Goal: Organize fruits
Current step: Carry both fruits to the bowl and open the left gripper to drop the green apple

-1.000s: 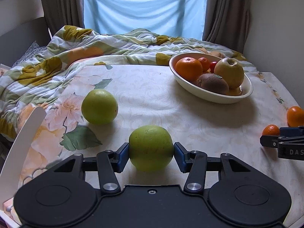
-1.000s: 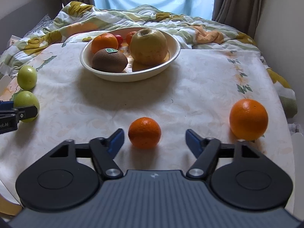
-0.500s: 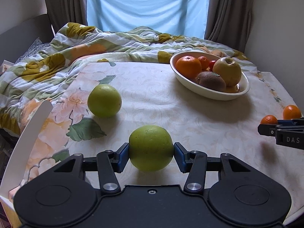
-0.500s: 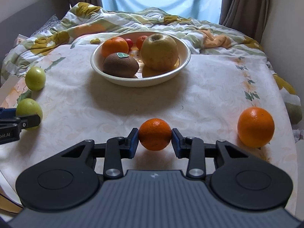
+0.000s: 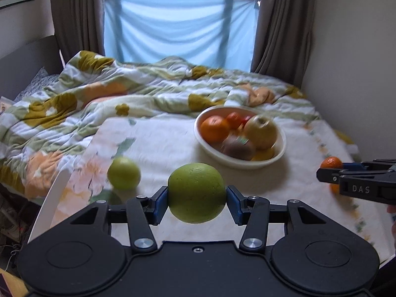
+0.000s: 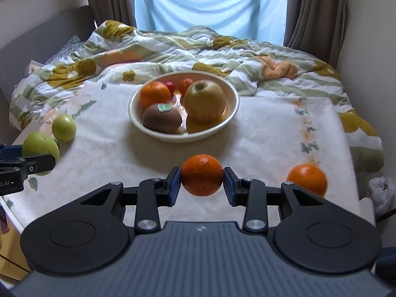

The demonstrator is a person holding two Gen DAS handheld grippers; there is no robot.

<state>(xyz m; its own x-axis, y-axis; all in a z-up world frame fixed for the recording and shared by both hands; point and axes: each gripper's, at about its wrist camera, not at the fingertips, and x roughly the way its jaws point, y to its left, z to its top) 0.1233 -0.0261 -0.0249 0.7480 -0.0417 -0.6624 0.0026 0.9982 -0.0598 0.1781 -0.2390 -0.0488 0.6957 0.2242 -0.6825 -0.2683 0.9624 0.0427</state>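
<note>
Glossy bowl (image 6: 230,113) seemingly ceramic, fuzzy matt kiwi (image 6: 162,118), dimpled orange (image 6: 201,174), cloth tablecloth (image 6: 272,136)

Loose green apple (image 5: 123,173) motion-blurred – second orange (image 5: 334,188) mostly hidden behind right tongs (image 5: 331,170)

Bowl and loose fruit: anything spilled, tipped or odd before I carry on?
Nothing stands out. The bowl sits upright with its fruit inside. One green fruit and one orange lie loose on the tablecloth, intact. The left gripper holds a green fruit, the right gripper a small orange.
</note>
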